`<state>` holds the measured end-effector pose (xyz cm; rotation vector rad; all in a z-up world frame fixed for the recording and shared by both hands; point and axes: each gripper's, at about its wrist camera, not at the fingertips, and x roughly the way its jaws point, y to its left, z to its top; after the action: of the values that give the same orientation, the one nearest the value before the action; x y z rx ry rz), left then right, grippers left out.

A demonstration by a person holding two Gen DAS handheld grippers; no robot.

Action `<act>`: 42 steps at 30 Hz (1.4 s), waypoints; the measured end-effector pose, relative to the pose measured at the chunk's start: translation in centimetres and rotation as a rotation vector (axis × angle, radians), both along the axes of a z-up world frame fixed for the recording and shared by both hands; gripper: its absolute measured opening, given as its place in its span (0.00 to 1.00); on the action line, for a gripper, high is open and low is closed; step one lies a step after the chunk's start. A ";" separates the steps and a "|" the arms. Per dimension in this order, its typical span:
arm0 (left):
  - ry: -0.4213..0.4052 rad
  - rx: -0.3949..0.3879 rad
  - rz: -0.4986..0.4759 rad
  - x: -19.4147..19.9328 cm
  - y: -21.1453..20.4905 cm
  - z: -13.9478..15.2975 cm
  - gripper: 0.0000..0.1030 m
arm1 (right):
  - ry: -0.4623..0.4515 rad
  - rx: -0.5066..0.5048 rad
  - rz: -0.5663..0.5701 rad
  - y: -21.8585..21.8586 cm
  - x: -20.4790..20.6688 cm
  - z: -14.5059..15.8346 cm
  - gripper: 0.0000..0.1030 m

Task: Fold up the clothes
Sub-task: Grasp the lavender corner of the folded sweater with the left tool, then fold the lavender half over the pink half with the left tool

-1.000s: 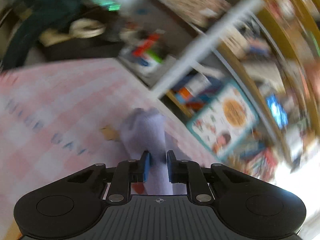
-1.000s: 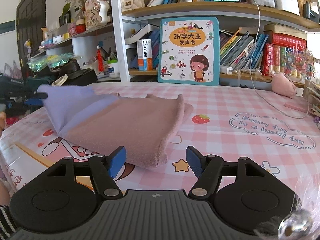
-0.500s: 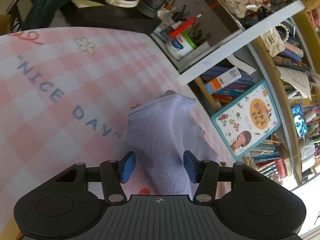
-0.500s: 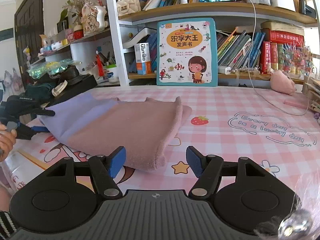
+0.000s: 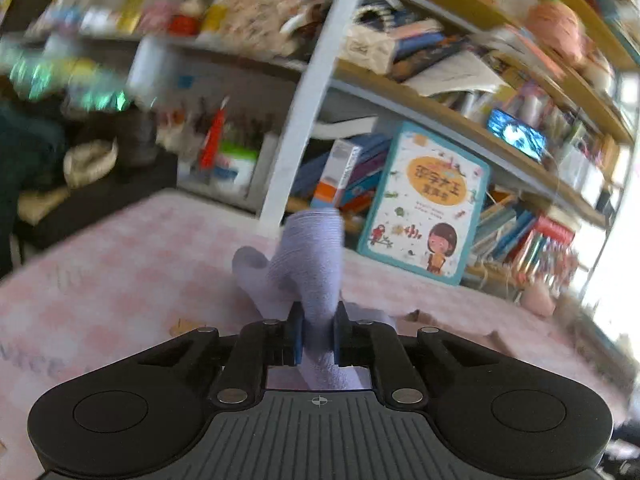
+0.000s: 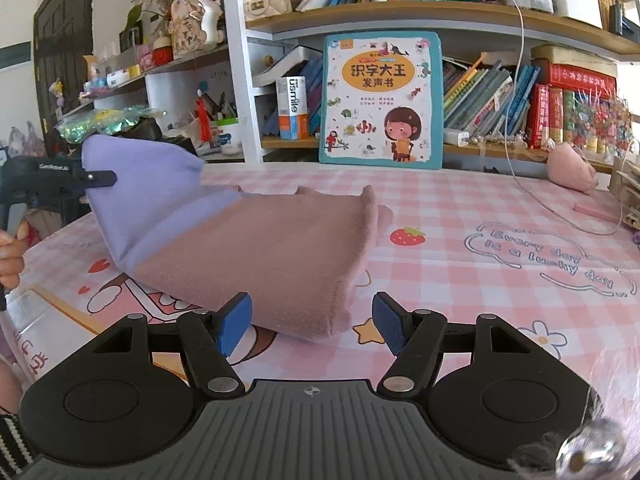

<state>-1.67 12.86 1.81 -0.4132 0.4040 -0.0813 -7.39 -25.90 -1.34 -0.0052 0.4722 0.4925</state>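
Left wrist view shows the left gripper [image 5: 316,334] with its blue-padded jaws pinched on a bunch of the lilac part of a soft knitted garment in lilac and dusty pink [image 5: 308,256], the cloth rising in a ridge straight ahead of the jaws and hanging down between them; the background is smeared by motion. Right wrist view shows the same garment [image 6: 260,248] lying folded on the pink checked tablecloth with cartoon prints [image 6: 480,216], its pink end just ahead of and between the jaws of the right gripper [image 6: 312,326], which stand wide apart and hold nothing. Far to the left of those jaws, the left gripper [image 6: 98,178] holds the lilac end lifted off the table, so the cloth slopes down toward the pink end. A picture book with a cartoon girl on its turquoise cover [image 6: 382,98] leans on the shelf beyond. Nothing pins the pink end, so a pull from the lifted lilac corner could drag the whole stack and undo its layers. The pinch is also narrow, and the knit could slip out or fold crookedly.
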 end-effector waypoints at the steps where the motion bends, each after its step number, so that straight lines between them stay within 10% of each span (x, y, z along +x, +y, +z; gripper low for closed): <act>1: 0.046 -0.065 0.024 0.5 1.1 -0.7 0.12 | -0.003 0.000 0.011 0.0 -0.1 0.0 0.62; 5: 0.168 -0.343 0.092 1.1 4.9 -4.1 0.13 | 0.007 -0.003 0.004 0.1 0.2 -0.1 0.62; 11: 0.190 -0.459 0.132 1.3 5.8 -5.8 0.37 | 0.020 -0.003 0.019 0.5 0.3 -0.3 0.62; 21: 0.162 -0.444 0.102 1.4 6.2 -5.7 0.15 | 0.015 -0.005 0.027 0.8 0.0 0.0 0.62; 42: 0.134 -0.372 0.153 -2.3 11.3 -3.4 0.15 | 0.064 0.024 0.117 4.8 3.7 -0.4 0.36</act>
<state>-4.02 24.16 -1.61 -0.8179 0.4895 0.0218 -3.72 -21.06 -1.72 0.0060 0.5310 0.6141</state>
